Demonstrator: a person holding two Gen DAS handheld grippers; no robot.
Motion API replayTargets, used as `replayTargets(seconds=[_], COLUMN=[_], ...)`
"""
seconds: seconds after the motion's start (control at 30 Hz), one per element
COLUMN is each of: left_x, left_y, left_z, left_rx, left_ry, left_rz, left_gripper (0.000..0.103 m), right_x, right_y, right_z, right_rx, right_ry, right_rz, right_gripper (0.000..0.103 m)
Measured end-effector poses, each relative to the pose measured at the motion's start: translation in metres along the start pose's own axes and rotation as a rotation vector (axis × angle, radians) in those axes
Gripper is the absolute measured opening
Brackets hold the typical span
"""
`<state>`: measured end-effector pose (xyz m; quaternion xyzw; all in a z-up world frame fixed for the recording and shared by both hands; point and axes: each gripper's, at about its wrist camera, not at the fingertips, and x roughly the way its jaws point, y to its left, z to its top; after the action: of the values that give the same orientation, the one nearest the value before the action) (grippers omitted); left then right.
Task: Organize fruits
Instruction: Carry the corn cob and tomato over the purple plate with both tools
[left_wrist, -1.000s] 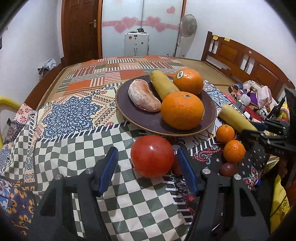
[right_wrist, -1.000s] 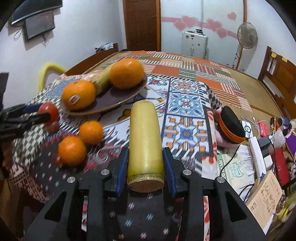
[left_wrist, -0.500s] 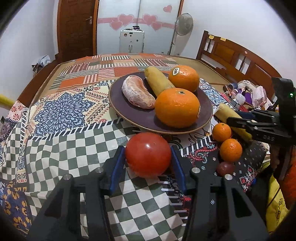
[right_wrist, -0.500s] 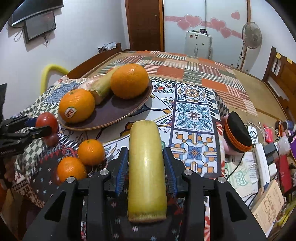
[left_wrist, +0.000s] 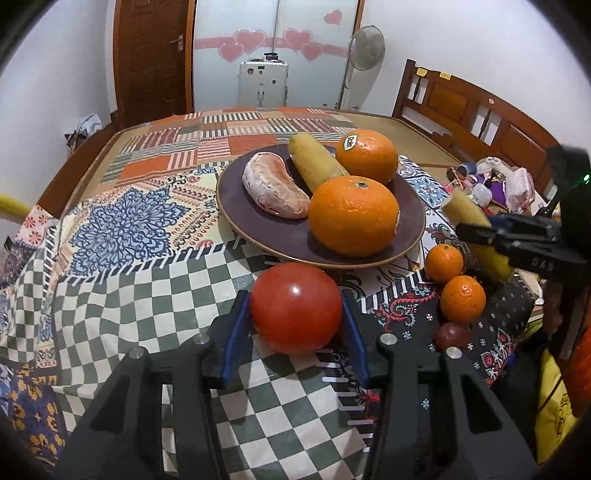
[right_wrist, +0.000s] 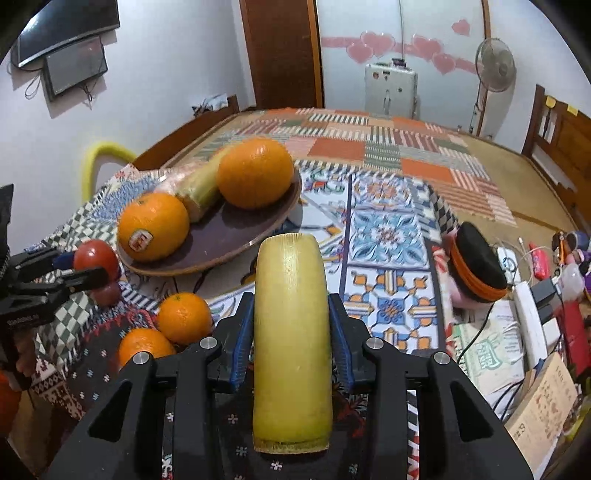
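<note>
Starting at your left, your left gripper (left_wrist: 296, 312) has its blue pads against both sides of the one red tomato (left_wrist: 296, 307), and its jaws are closing on it; the tomato sits low over the checkered part of the patchwork cloth (left_wrist: 122, 229), just in front of the plate, and the pictures do not show whether it touches the cloth. Behind it stands one dark plate (left_wrist: 413, 218), and on it you can count four things: one peeled pink citrus segment (left_wrist: 275, 191) at the left, one yellow stalk piece (left_wrist: 316, 165) lying beside it, one large orange with a sticker (left_wrist: 366, 156) at the back and one large plain orange (left_wrist: 354, 216) at the front right. Moving right, off the plate, two small tangerines lie on the dark floral cloth: one (left_wrist: 443, 263) nearer the plate rim and one (left_wrist: 462, 299) just in front of it, nearly touching. One small dark red fruit (left_wrist: 452, 335) lies just in front of those. Farthest right, your right gripper (right_wrist: 291, 338) is clamped on the second yellow stalk piece (right_wrist: 291, 332), pads pressed to both its sides, the piece held lengthwise along the fingers above the cloth, to the right of the plate. That makes two stalk pieces, two large oranges, two tangerines, one tomato, one segment and one dark fruit.
</note>
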<state>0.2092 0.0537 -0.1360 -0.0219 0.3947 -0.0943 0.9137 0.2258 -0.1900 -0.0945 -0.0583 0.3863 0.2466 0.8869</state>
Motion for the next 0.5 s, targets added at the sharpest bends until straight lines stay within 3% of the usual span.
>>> replayTargets(seconds=[0.5], left_x=[-0.023], left_y=[0.008], left_z=[0.022], left_rx=[-0.013], left_ry=[-0.088], left_rz=[0.024], left_gripper=[0.047], right_x=[-0.022], right_y=[0.012], right_z=[0.034], right_rx=[-0.023], right_ry=[-0.124], right_rz=[0.02], right_gripper=[0.035])
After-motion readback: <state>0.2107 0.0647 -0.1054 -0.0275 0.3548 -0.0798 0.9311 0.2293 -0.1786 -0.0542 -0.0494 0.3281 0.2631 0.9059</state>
